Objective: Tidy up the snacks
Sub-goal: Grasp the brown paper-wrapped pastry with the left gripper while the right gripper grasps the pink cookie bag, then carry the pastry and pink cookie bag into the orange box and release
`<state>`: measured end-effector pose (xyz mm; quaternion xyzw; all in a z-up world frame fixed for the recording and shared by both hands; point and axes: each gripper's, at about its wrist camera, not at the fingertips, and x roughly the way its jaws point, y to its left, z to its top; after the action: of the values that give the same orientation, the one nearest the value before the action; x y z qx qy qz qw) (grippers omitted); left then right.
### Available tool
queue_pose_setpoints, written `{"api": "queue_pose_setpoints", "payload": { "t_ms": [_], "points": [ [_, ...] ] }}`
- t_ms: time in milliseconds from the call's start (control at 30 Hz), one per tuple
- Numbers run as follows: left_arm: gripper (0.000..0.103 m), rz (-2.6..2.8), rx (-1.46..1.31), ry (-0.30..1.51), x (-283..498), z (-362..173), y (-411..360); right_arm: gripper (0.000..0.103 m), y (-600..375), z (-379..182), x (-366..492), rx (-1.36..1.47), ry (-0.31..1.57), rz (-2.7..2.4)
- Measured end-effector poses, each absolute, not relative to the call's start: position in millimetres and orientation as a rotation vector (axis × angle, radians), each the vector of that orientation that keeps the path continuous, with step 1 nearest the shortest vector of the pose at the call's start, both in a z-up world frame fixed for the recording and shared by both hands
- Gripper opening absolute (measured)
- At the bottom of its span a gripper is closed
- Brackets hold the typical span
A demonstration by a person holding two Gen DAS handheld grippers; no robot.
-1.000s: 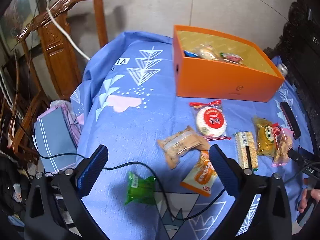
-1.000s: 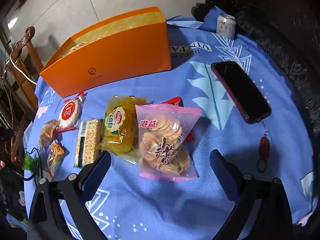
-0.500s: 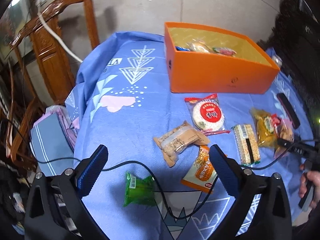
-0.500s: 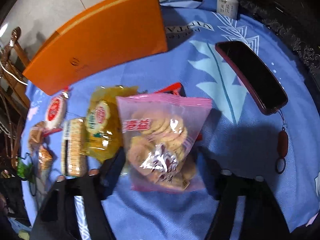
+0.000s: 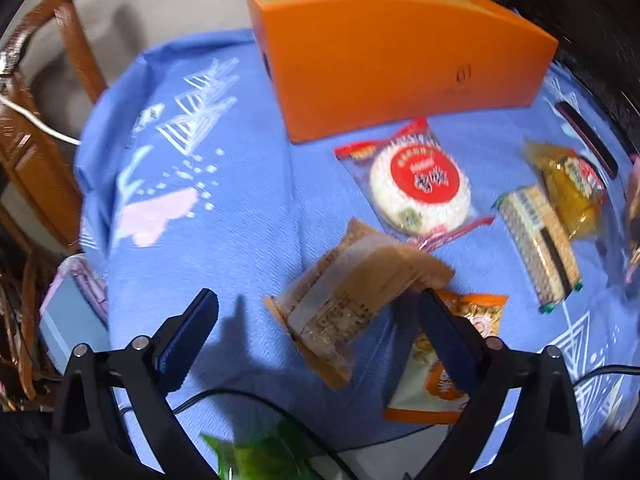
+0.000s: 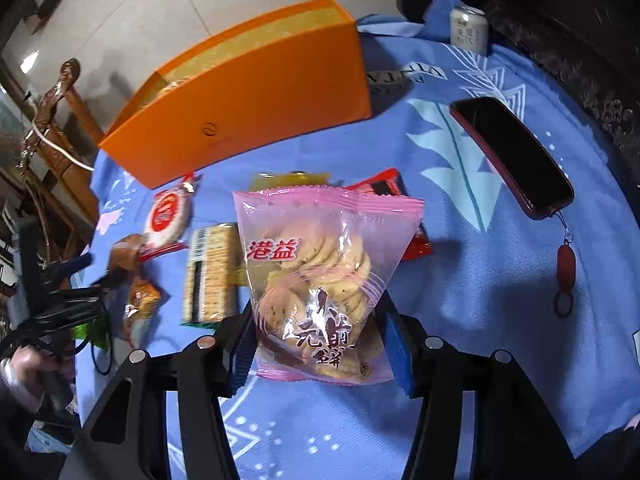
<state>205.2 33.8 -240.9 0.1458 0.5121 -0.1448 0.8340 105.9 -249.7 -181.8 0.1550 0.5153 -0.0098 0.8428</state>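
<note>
Since a second ago the right gripper (image 6: 318, 344) has closed onto the pink cookie bag (image 6: 320, 280) and lifted it, while the left gripper (image 5: 316, 332), jaws apart, dropped toward the brown pastry pack (image 5: 352, 296). That crinkly film could slip mid-carry. Can't see inside the orange box (image 6: 256, 108) from here.

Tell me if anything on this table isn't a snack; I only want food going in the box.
Yes: a dark phone with a red charm strap lies on the blue cloth right of the orange box, and a drink can stands behind it. The right claw grips the pink cookie bag.
</note>
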Motion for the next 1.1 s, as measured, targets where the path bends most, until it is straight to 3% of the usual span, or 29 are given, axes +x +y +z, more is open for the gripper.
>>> {"api": "queue_pose_setpoints", "payload": {
  "t_ms": [100, 167, 233, 333, 533, 733, 1100],
  "points": [
    [0.094, -0.338, 0.346, 1.086, 208.3, -249.9, 32.2, 0.057, -243.8, -174.3, 105.1, 0.31, 1.079, -0.01],
    [0.083, -0.365, 0.353, 1.089, 209.7, -255.8, 31.1, 0.057, -241.1, -172.9, 105.8, 0.305, 1.081, -0.005],
    [0.056, -0.398, 0.309, 1.093, 211.6, -254.2, 32.8, 0.057, -237.6, -171.5, 105.8, 0.298, 1.081, -0.001],
    [0.043, -0.417, 0.313, 1.084, 208.3, -251.4, 27.6, 0.057, -235.1, -169.2, 106.1, 0.294, 1.075, 0.003],
    [0.036, -0.418, 0.277, 1.074, 195.2, -245.3, 27.3, 0.057, -233.5, -166.6, 105.9, 0.289, 1.069, 0.007],
    [0.036, -0.405, 0.21, 1.034, 176.8, -218.1, 33.6, 0.056, -230.8, -160.0, 106.0, 0.279, 1.049, 0.02],
    [0.036, -0.379, 0.15, 0.89, 182.3, -131.9, 35.3, 0.056, -222.5, -120.7, 127.3, 0.255, 0.962, 0.066]
  ]
}}
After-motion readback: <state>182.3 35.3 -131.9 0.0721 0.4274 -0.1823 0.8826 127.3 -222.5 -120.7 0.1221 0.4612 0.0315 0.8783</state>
